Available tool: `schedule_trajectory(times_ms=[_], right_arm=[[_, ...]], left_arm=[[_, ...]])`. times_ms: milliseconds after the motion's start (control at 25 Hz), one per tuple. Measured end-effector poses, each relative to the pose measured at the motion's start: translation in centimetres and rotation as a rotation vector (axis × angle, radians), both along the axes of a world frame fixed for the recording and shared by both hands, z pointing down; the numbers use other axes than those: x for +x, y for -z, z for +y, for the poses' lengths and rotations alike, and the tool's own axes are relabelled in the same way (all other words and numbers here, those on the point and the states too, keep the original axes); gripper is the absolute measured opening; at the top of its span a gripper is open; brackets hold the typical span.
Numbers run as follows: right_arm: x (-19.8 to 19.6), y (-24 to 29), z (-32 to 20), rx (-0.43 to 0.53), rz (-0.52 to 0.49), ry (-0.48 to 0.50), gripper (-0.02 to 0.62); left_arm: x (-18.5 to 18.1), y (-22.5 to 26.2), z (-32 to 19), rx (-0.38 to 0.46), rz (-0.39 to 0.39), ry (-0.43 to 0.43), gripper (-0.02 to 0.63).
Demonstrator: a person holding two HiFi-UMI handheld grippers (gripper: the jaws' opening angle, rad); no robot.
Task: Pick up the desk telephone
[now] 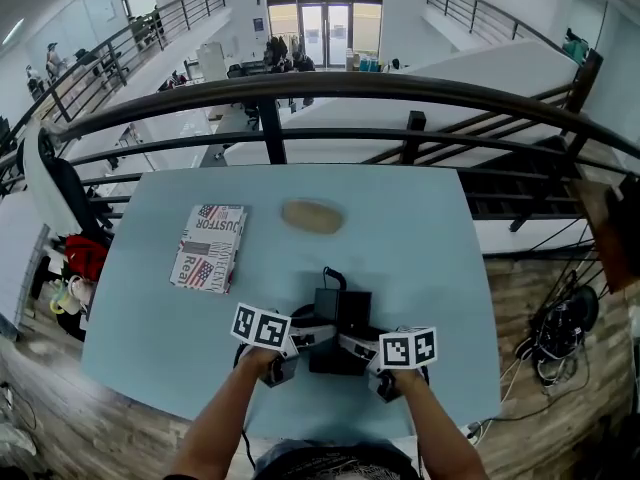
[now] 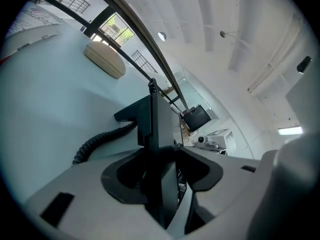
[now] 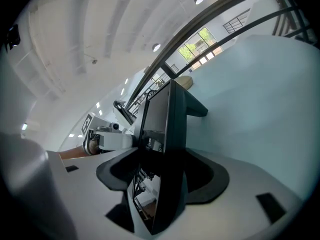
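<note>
A black desk telephone (image 1: 337, 310) sits near the front edge of the light blue table (image 1: 430, 238), its cord (image 1: 333, 276) leading off behind it. My left gripper (image 1: 305, 340) holds its left side and my right gripper (image 1: 355, 345) its right side. In the left gripper view the phone's thin side edge (image 2: 155, 129) stands between the dark pads of the left gripper (image 2: 160, 179), which press on it; the coiled cord (image 2: 100, 141) lies to the left. In the right gripper view the right gripper (image 3: 162, 184) clamps the phone's opposite edge (image 3: 167, 124) the same way.
A printed magazine (image 1: 210, 246) lies on the table's left part. A tan oval object (image 1: 312, 216) rests further back at the middle. A dark metal railing (image 1: 300, 88) runs just behind the table. Cables lie on the wooden floor (image 1: 560, 318) at the right.
</note>
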State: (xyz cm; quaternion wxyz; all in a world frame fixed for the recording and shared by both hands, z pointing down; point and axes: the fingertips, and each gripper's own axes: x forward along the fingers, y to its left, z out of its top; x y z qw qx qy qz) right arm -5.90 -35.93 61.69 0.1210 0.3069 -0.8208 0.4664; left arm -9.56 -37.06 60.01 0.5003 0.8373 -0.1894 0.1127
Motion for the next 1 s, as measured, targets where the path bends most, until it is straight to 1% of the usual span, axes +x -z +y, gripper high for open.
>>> schedule_trajectory(times_ms=[40,80,280,400,480,640,840,1000], right_arm=[[-0.1,0.0,0.0,0.001,-0.001,-0.003,0.279],[-0.1,0.1,0.0,0.001,-0.003,-0.008,0.279],[-0.1,0.2,0.0,0.006,-0.01,-0.036,0.275],[0.1,0.4,0.1,0.01,-0.028,-0.055,0.262],[0.3,0.6,0.3,0.008,-0.05,-0.085,0.253],[0.5,0.9,0.8,0.015,-0.064,-0.116,0.241],[0.5,2.8,0.6,0.06,-0.09,-0.122,0.221],[0.4,5.0,0.6,0.112,-0.104,-0.116,0.212]], left_arm=[[-0.1,-0.1,-0.1,-0.003,-0.008,0.003,0.2],[-0.2,-0.2,-0.1,-0.008,-0.01,0.008,0.192],[-0.3,-0.1,0.0,-0.005,0.0,0.054,0.187],[-0.4,0.1,0.1,0.002,0.02,0.104,0.186],[-0.3,0.1,0.2,0.009,0.037,0.137,0.184],[-0.3,0.4,0.7,0.028,0.044,0.162,0.184],[-0.7,1.8,0.7,0.043,0.101,0.223,0.183],[-0.9,3.9,0.7,0.094,0.106,0.244,0.183]])
